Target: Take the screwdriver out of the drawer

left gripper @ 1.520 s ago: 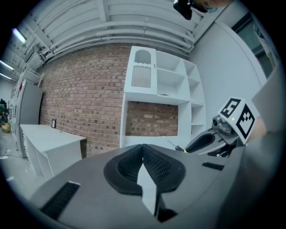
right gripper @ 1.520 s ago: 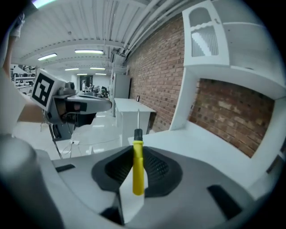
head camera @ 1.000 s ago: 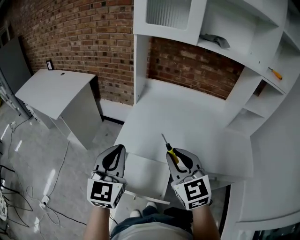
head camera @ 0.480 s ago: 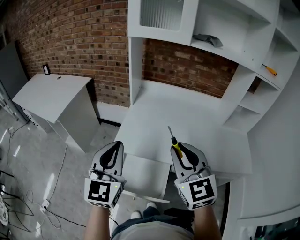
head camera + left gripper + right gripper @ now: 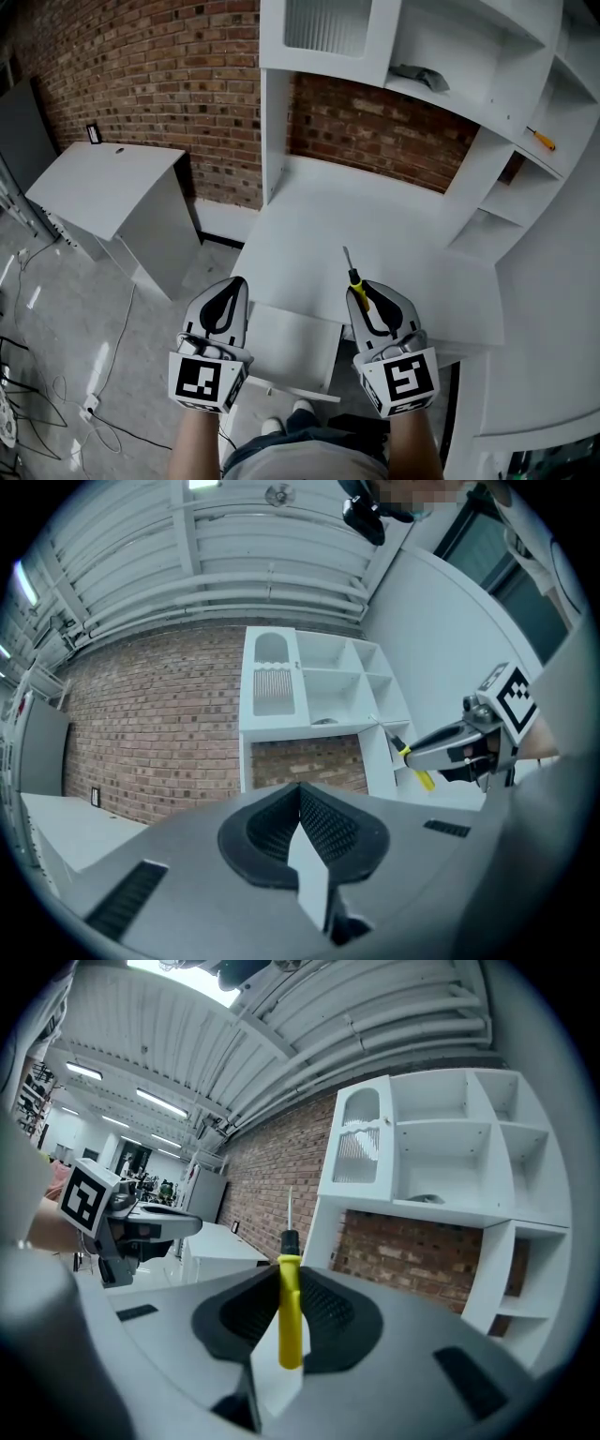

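White desk, brick wall, right tool clamping yellow-handled screwdriver, left tool closed

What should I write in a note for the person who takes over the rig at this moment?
Left gripper: shut, empty, held beside the right one.
Right gripper: shut on the yellow-handled screwdriver, shaft pointing forward over the desk.
Drawer: open, below and between the grippers.
Done: the screwdriver is out of the drawer.
To do: probably set it on the desk; the drawer is not yet closed.
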